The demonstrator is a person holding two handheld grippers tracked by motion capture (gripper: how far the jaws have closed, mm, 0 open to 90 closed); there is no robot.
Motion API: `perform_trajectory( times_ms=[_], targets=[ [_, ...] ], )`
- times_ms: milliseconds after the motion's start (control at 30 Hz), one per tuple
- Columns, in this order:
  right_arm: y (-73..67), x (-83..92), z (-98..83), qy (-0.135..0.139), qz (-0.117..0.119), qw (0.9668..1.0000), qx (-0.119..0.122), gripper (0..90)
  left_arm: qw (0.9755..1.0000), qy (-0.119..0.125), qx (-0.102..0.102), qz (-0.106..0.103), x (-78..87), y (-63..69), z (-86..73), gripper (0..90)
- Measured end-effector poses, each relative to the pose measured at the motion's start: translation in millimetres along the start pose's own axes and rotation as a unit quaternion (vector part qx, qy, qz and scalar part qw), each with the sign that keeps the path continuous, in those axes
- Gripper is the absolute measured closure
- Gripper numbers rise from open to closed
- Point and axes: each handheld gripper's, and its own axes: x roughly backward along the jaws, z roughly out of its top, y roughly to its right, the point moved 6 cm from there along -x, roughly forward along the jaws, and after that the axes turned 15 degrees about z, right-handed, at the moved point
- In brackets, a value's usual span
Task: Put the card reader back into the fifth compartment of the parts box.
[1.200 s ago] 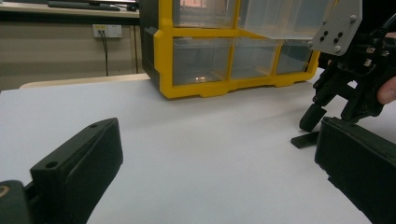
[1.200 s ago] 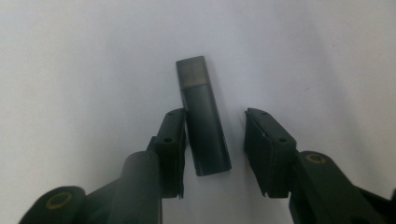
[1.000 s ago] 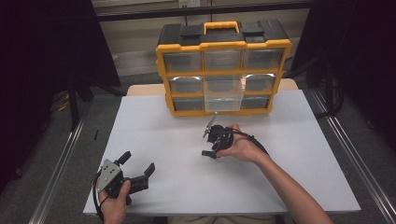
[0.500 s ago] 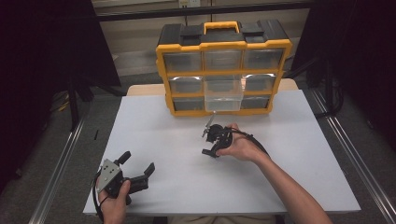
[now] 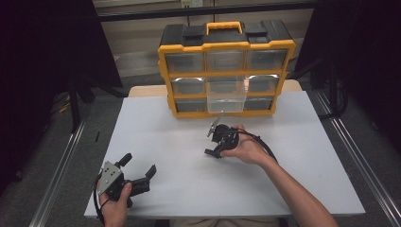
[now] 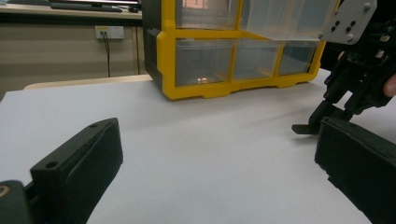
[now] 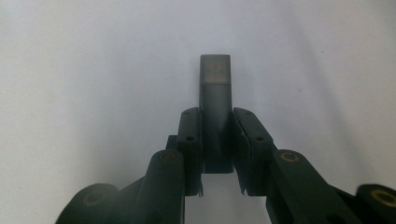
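Dim room: white table (image 5: pixel 293 184) on grey floor (image 5: pixel 118 118), metal rails at 3 and 9 o'clock (dark curtains beyond), wall socket (image 6: pixel 109 31).

Two black jaws of the left claw (image 6: pixel 210 172) rise from the lower corners, set wide apart with bare surface between them. They stand over the flat white worktop (image 6: pixel 201 135). At the far side of the worktop stands a yellow-framed plastic organiser cabinet with clear drawers (image 6: pixel 233 51). One clear drawer (image 6: pixel 285 18) in its upper row projects forward from the frame. At the right edge, the other black claw (image 6: pixel 327 114) points down at the worktop, with a grey perforated plate (image 6: pixel 348 21) on top; its tip appears to touch the surface. A beige wall with a white socket plate (image 6: pixel 109 31) lies behind.
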Motion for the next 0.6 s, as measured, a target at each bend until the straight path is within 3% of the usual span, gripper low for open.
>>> perform_trajectory(
  times_ms=[333, 600],
  targets=[
    [-6.2, 5.7, -5.5, 0.043, 0.019, 0.9989, 0.0, 73.9, 1.0, -0.004, 0.0, 0.002, -0.2, -1.0, -0.7, 1.1],
    [-11.7, 15.8, -9.3, 0.079, 0.014, 0.9968, 0.005, 73.9, 1.0, -0.002, 0.001, 0.003, 0.2, -1.3, -0.3, 1.2]
  ],
)
